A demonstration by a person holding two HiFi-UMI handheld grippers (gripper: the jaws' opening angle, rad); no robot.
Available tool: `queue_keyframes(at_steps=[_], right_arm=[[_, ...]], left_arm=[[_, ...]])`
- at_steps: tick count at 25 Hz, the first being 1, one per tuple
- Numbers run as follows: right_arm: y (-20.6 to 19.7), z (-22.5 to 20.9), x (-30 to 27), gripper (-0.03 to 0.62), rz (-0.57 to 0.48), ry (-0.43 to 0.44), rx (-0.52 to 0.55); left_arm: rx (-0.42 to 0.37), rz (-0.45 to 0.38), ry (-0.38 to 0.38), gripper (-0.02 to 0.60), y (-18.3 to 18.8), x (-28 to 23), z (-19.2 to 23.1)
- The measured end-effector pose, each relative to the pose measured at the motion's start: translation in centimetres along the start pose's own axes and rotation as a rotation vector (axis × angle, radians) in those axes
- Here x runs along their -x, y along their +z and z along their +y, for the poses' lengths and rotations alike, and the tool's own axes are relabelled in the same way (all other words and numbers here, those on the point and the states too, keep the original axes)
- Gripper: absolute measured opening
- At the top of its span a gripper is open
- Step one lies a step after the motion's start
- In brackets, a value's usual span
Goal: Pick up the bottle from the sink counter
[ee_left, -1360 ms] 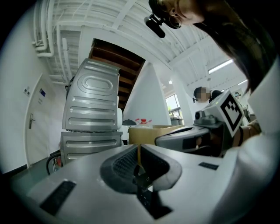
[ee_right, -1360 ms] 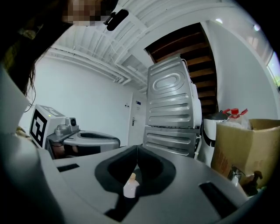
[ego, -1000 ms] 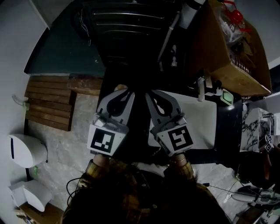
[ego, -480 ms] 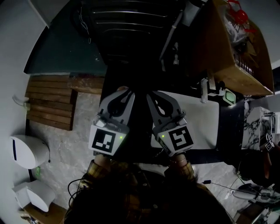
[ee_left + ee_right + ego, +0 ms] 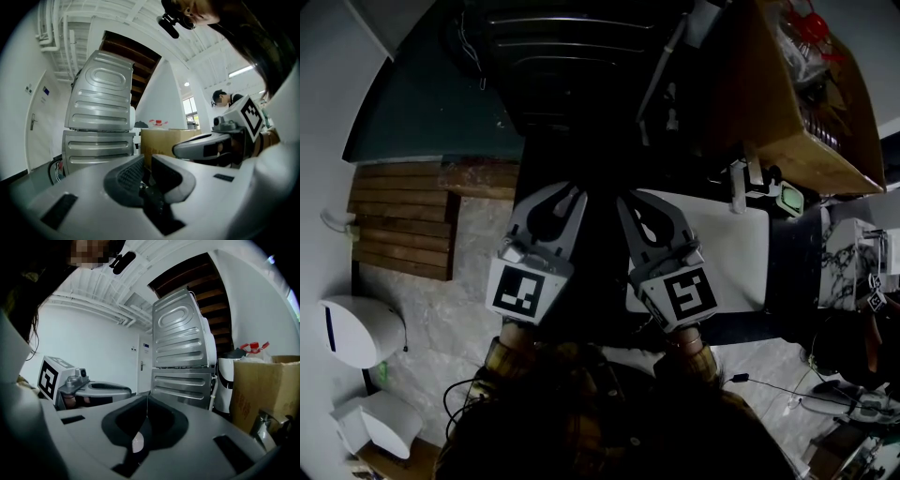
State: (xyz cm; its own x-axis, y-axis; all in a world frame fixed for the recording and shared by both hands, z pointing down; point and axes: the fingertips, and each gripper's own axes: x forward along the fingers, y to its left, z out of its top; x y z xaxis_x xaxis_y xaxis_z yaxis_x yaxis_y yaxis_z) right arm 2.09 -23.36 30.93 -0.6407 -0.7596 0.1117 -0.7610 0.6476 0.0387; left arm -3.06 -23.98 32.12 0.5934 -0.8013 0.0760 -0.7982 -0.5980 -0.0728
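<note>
Bottle first: what looks like a slim white upright bottle [image 5: 737,187] stands at the far edge of the white rectangular sink basin [image 5: 727,258]. It is too small and dim in the head view to be sure of it. A pale green-rimmed object [image 5: 787,200] lies just beside it, under the edge of a large brown cardboard box [image 5: 797,103]. Neither gripper touches the bottle; it sits beyond and to the right of both.

The left gripper [image 5: 572,190] and the right gripper [image 5: 628,197] are held side by side, near each other, their marker cubes toward the person's plaid sleeves [image 5: 511,361]. The right one overlaps the sink's near-left corner in the head view.

In the left gripper view the left gripper's jaws are drawn together, with only a thin slit at the tips and nothing between them. In the right gripper view the right gripper's jaws are pressed closed along a fine seam (also empty).

Ahead of both stands a tall silver ribbed metal appliance [image 5: 180,348], with the cardboard box to its right. On the left of the head view, a brown wooden slat mat [image 5: 398,220] lies on a pale marbled floor [image 5: 441,309].
</note>
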Motion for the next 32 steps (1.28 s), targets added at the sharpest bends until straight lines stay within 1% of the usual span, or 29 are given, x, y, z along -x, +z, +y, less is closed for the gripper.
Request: queue_keyframes(at_steps=[7,8,11,16,24,27,32], right_arm=[[-1.1,-0.3,-0.5,0.017,0.03,-0.008,-0.004],[-1.3,-0.4,-0.6,0.017,0.035,-0.01,-0.006],[-1.9,-0.6,-0.9,0.017,0.05,-0.012,-0.012],[-3.2,-1.0,-1.5,0.017,0.081,-0.012,-0.024],[-5.2,-1.4,-2.6,0.017,0.121,-0.01,-0.046],[-5.8,-1.4,-3.1,0.017,0.132,-0.001,-0.051],[-6.8,-1.2,-3.5,0.017,0.157,0.015,-0.056]], left_arm=[[0.011,0.008,0.002,0.038,-1.4,-1.0,0.9],[0.011,0.007,0.003,0.048,-1.5,-1.2,1.0],[0.016,0.013,0.001,0.111,-2.4,-1.8,1.3],[0.007,0.023,0.009,0.132,-4.4,-2.6,2.0],[-0.034,0.05,0.016,0.132,-7.7,-3.5,3.0],[-0.032,0.068,0.011,0.132,-9.0,-4.0,3.2],[-0.008,0.084,0.001,0.133,-10.7,-4.7,3.3]])
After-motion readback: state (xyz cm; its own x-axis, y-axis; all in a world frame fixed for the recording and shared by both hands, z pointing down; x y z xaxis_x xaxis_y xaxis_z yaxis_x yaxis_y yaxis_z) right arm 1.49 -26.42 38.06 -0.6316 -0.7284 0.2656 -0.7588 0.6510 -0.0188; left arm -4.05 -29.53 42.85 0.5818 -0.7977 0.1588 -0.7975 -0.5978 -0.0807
